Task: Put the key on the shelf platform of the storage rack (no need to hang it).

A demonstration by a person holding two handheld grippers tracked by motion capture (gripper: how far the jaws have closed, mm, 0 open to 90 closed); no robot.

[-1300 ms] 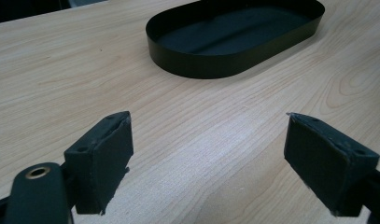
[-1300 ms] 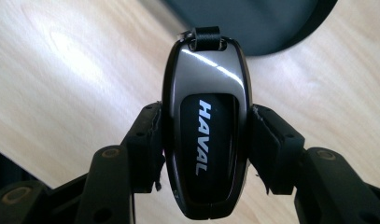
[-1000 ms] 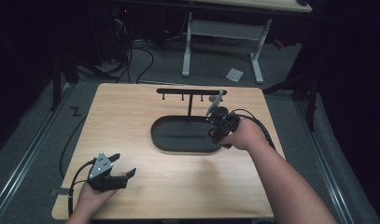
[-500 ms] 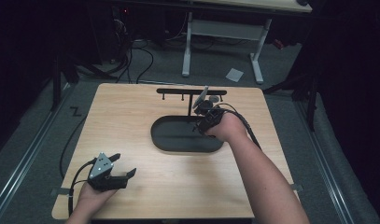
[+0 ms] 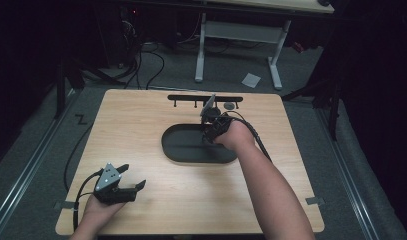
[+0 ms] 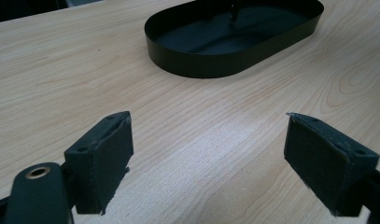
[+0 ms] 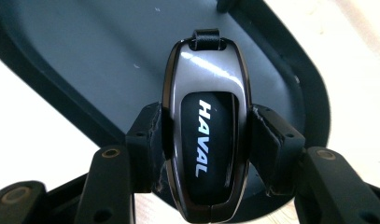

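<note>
A black and silver car key fob (image 7: 204, 135) marked HAVAL sits clamped between the pads of my right gripper (image 7: 204, 140), held just above the floor of the black oval tray (image 7: 85, 56). From above, the right gripper (image 5: 211, 127) hangs over the right half of the tray (image 5: 177, 150), near its far rim. My left gripper (image 5: 122, 184) rests near the table's front left edge, its jaws wide apart. Bare wood lies between the pads of my left gripper (image 6: 208, 158), and the tray (image 6: 197, 65) lies beyond them.
A black key rack (image 5: 203, 98) with small hooks stands on a post behind the tray, near the table's far edge. A small dark round disc (image 5: 229, 106) lies beside it. The wooden table (image 5: 141, 125) has free room left of the tray.
My right hand has carried the key fob leftward and down, from the tray's right end to over its inside. The left gripper has stayed put.
</note>
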